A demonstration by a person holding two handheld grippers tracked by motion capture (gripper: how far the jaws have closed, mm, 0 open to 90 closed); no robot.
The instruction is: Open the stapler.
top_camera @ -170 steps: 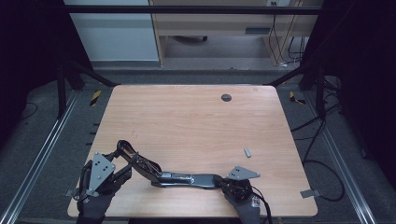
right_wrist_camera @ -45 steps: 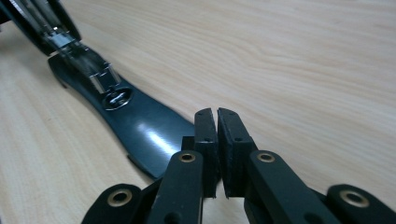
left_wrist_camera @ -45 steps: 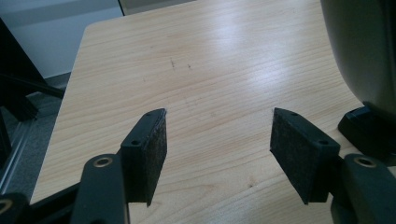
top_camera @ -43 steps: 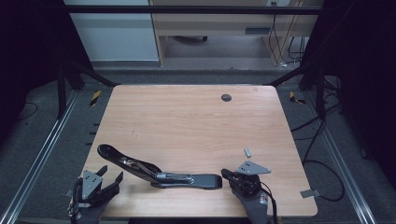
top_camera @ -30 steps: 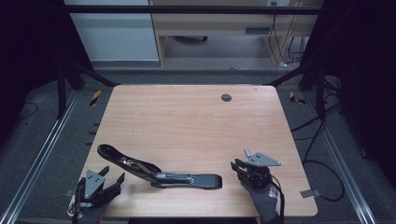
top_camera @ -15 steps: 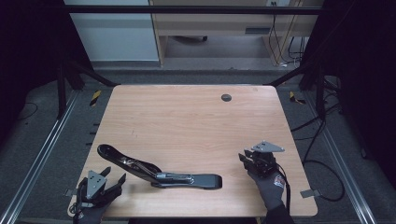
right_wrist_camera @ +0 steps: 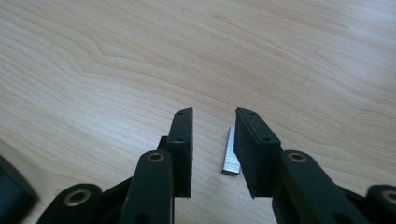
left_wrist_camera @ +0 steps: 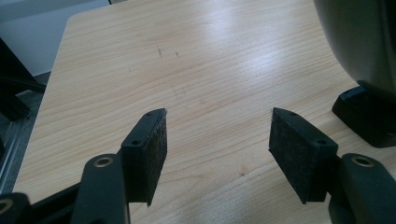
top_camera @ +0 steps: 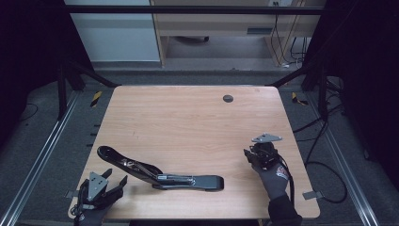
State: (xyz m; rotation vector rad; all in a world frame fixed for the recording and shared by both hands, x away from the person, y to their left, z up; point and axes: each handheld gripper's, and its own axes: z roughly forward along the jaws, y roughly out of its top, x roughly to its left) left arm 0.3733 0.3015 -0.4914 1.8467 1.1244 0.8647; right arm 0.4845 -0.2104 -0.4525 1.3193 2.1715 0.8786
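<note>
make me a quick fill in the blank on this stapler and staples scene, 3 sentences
1. The opened black stapler lies on the wooden ____.
2. The strip of staples lies between the jaws of the ____ gripper.
3. The left gripper has its jaws ____, with nothing between them.

Missing words: table; right; open

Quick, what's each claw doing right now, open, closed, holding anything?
Left claw: open, empty.
Right claw: open, empty, jaws around the staple strip.
</note>
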